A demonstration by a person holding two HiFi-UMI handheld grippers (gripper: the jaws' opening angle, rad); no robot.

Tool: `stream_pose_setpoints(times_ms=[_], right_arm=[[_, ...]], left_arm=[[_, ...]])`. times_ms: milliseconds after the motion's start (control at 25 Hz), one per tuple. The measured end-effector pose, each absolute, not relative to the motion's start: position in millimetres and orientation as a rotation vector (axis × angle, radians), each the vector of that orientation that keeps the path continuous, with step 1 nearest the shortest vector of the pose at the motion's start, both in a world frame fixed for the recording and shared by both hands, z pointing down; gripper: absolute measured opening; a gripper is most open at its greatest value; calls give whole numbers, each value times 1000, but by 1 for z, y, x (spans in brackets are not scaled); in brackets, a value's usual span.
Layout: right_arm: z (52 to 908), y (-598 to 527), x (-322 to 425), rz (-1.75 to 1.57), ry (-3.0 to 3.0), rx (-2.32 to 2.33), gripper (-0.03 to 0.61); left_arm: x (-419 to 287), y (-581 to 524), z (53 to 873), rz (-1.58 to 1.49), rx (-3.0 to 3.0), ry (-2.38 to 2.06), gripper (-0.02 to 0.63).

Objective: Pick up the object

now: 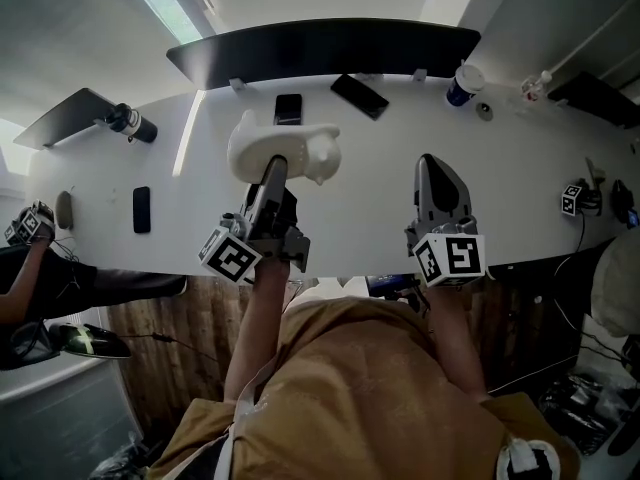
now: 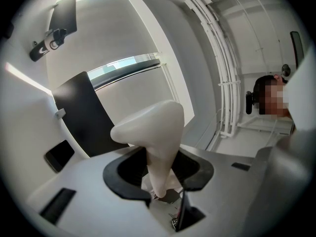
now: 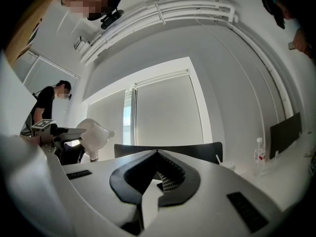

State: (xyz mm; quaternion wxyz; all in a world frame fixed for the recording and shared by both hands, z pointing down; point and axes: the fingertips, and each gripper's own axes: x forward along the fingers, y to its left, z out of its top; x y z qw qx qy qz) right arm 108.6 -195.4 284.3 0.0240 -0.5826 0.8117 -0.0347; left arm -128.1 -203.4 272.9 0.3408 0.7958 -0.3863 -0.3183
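Note:
The object [image 1: 285, 146] is a smooth white moulded shape with a broad rounded top and a narrow stem. My left gripper [image 1: 273, 171] is shut on its stem over the white table [image 1: 520, 168]. In the left gripper view the white object [image 2: 153, 127] fills the middle, its stem pinched between the black jaws of the left gripper [image 2: 159, 184]. My right gripper [image 1: 432, 165] hovers to the right, apart from the object. Its jaws [image 3: 157, 156] meet at the tip with nothing between them. The right gripper view shows the object [image 3: 94, 135] far left, raised.
Dark phones [image 1: 288, 108] [image 1: 360, 96] [image 1: 141, 209] lie on the table. A cup [image 1: 463, 84] and a small bottle [image 1: 533, 86] stand at the back right, and a black cylinder [image 1: 131, 123] at the back left. Another person's gripper [image 1: 28, 224] is at the left edge.

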Motion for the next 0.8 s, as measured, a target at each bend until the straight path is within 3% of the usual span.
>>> stream_pose_setpoints(times_ms=[800], right_arm=[[289, -194, 109, -112, 2549, -1837, 8]], left_arm=[[-125, -201, 272, -828, 2065, -981, 147]])
